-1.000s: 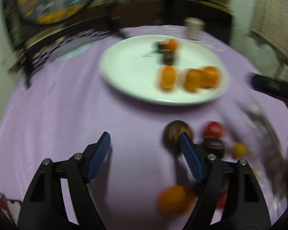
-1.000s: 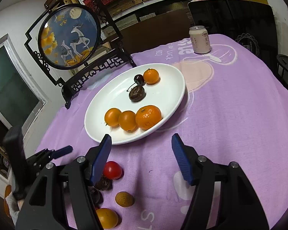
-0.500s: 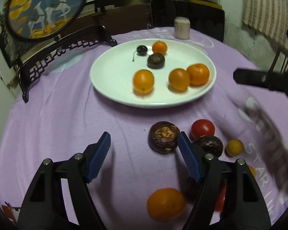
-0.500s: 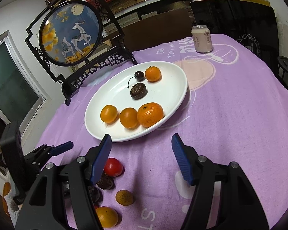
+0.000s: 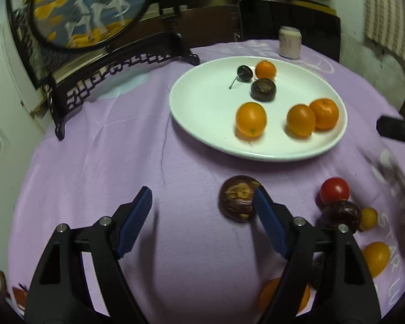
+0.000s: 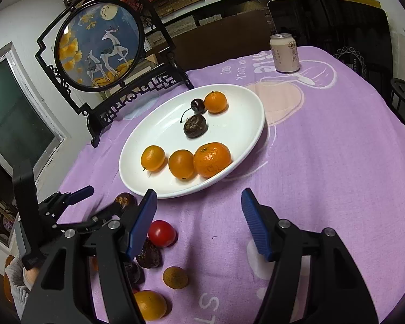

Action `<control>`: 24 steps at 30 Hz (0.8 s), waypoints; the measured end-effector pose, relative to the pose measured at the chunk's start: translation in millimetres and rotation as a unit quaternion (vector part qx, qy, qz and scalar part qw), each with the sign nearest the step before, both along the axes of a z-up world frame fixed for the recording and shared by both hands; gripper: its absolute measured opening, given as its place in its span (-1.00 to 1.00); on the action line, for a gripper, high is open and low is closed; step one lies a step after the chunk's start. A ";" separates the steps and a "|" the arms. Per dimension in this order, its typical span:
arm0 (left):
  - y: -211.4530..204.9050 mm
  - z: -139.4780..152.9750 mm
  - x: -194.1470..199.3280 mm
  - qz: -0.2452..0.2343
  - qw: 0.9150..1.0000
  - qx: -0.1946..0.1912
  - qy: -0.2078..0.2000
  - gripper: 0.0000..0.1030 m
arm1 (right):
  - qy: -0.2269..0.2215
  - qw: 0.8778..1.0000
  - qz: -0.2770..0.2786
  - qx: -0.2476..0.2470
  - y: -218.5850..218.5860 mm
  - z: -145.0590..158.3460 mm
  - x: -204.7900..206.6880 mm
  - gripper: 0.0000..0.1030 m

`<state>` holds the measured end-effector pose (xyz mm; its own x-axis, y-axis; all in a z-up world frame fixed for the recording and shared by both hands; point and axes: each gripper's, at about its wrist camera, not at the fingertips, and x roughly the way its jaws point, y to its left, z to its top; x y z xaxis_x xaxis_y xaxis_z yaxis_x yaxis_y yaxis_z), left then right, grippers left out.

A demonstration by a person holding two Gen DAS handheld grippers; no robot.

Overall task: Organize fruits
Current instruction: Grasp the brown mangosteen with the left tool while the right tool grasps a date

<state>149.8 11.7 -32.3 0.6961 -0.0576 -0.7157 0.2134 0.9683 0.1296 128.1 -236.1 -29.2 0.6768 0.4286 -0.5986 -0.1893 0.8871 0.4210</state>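
Note:
A white plate (image 5: pixel 202 108) (image 6: pixel 159 132) on the purple cloth holds several oranges, a cherry (image 5: pixel 244 73) and a dark round fruit (image 5: pixel 263 89). Loose fruit lies in front of it: a brown passion fruit (image 5: pixel 236 199) (image 6: pixel 124 199), a red tomato (image 5: pixel 334 190) (image 6: pixel 161 233), dark fruits (image 5: pixel 340 214), a small yellow-brown fruit (image 6: pixel 175 277) and oranges (image 6: pixel 149 305). My left gripper (image 5: pixel 202 202) is open and empty, its right finger just beside the passion fruit. My right gripper (image 6: pixel 198 205) is open and empty above the cloth, right of the loose fruit.
A framed round deer picture on a black stand (image 6: pixel 100 46) (image 5: pixel 94 8) sits behind the plate on the left. A drink can (image 6: pixel 284 52) (image 5: pixel 290 42) stands at the far side. The table edge curves off at left and right.
My left gripper has swung left, so the plate and loose fruit shifted right in its view. The passion fruit now sits by its right finger. The right gripper barely moved.

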 end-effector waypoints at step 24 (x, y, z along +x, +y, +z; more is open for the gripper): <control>-3.2 -17.8 10.8 -0.014 0.999 -0.023 0.037 -0.22 | 0.001 0.986 0.148 -0.075 77.4 -13.4 -40.2 -0.02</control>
<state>160.7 8.5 -50.1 0.6383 -0.1102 -0.7618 0.2471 0.9667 0.0672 88.0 -158.7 -42.6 0.5342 0.5136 -0.6715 -0.4479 0.8456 0.2904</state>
